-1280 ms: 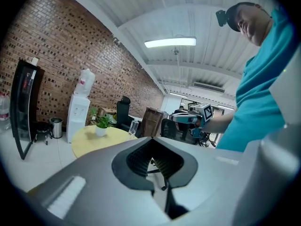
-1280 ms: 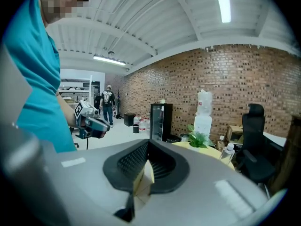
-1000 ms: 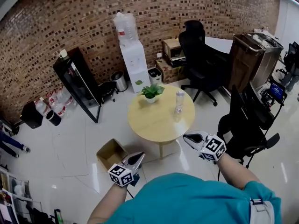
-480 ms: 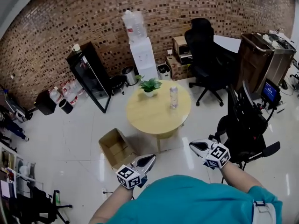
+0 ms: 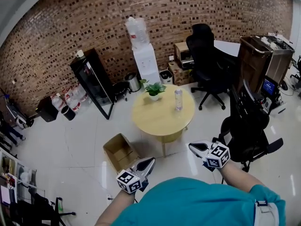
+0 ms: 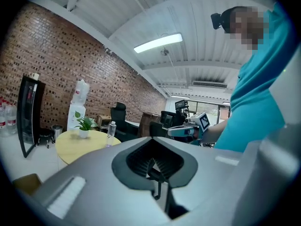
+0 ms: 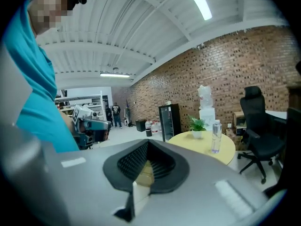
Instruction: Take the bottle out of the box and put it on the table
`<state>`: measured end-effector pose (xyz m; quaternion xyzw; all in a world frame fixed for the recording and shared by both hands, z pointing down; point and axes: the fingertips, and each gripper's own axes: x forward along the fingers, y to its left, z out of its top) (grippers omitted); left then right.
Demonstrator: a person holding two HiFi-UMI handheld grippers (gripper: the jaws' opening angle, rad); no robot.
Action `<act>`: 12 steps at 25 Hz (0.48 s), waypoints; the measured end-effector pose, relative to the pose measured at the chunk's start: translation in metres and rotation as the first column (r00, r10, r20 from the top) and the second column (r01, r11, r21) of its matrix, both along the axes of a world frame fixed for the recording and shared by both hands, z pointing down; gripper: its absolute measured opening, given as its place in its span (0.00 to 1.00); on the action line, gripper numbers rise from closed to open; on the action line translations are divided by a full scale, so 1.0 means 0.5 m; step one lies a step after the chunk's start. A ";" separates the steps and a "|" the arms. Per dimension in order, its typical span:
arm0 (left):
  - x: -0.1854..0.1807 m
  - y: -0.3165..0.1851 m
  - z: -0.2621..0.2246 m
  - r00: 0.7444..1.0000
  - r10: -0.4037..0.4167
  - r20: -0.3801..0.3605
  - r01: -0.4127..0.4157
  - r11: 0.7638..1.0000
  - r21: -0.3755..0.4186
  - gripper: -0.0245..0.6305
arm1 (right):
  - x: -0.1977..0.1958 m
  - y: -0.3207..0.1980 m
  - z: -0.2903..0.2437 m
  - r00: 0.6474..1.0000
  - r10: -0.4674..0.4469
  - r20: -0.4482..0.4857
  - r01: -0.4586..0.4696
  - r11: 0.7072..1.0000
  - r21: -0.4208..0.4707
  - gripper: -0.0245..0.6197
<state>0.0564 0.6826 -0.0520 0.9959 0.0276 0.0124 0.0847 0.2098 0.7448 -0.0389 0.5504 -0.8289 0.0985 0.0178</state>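
The clear bottle [image 5: 178, 99] stands upright on the round yellow table [image 5: 160, 121], to the right of a potted plant [image 5: 154, 89]. It also shows in the left gripper view as the bottle [image 6: 111, 132] and in the right gripper view as the bottle [image 7: 216, 136]. An open cardboard box [image 5: 120, 150] sits on the floor left of the table. My left gripper [image 5: 149, 161] and my right gripper [image 5: 192, 146] hang close to my body, well short of the table. Both are shut with nothing in them.
A water dispenser [image 5: 141, 55] and a black glass-door cabinet [image 5: 94, 81] stand by the brick wall. One black office chair [image 5: 207, 65] is behind the table. Another chair [image 5: 249, 121] is close on my right. The floor is glossy white tile.
The head view has shifted, so table and box sit a little farther right in the picture. Both grippers stay shut near my body. The bottle has not moved on the table.
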 end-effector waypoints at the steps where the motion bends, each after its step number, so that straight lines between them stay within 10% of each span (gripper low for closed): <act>1: -0.021 -0.003 -0.007 1.000 0.000 -0.001 0.000 1.000 0.007 0.04 | -0.015 -0.005 -0.009 1.000 0.009 0.014 -0.009 1.000 0.002 0.04; 12: -0.186 -0.055 -0.019 0.999 -0.029 -0.027 0.028 1.000 -0.011 0.04 | -0.165 -0.055 -0.030 0.998 0.011 -0.070 -0.012 1.000 -0.025 0.04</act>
